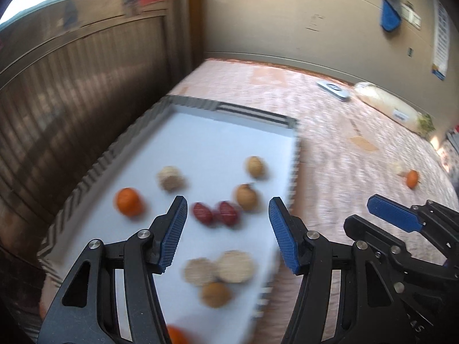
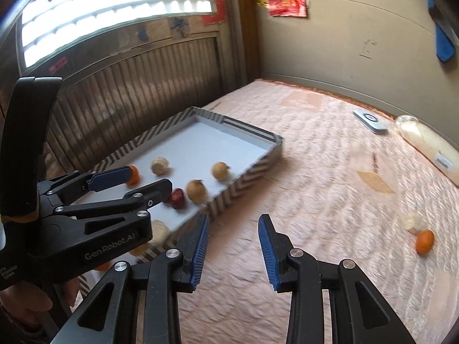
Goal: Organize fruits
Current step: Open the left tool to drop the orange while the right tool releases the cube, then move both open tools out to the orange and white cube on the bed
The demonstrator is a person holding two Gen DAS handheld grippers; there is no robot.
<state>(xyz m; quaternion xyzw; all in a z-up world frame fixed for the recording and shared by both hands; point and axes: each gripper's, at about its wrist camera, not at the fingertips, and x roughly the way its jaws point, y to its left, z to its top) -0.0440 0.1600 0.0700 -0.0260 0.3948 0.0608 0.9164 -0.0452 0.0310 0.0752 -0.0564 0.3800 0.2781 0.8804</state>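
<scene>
A zigzag-patterned tray (image 1: 200,106) with a white floor sits on a pink bedspread. In it lie a tangerine (image 1: 129,202), two red dates (image 1: 202,213), several brown longans (image 1: 246,196) and pale round fruits (image 1: 235,266). My left gripper (image 1: 226,203) hovers above the tray, open, with nothing between its pads. My right gripper (image 2: 233,220) hangs over the bedspread just right of the tray (image 2: 246,169), open and empty. Far right on the bedspread lies another tangerine (image 2: 425,241) beside a pale fruit (image 2: 413,220). Both views are blurred.
A white flat device (image 2: 370,120) and a pale plastic package (image 2: 427,143) lie near the far wall. A slatted wooden panel runs along the tray's left side. A blue cloth (image 1: 388,5) hangs on the wall. A hand (image 2: 23,301) holds the left gripper.
</scene>
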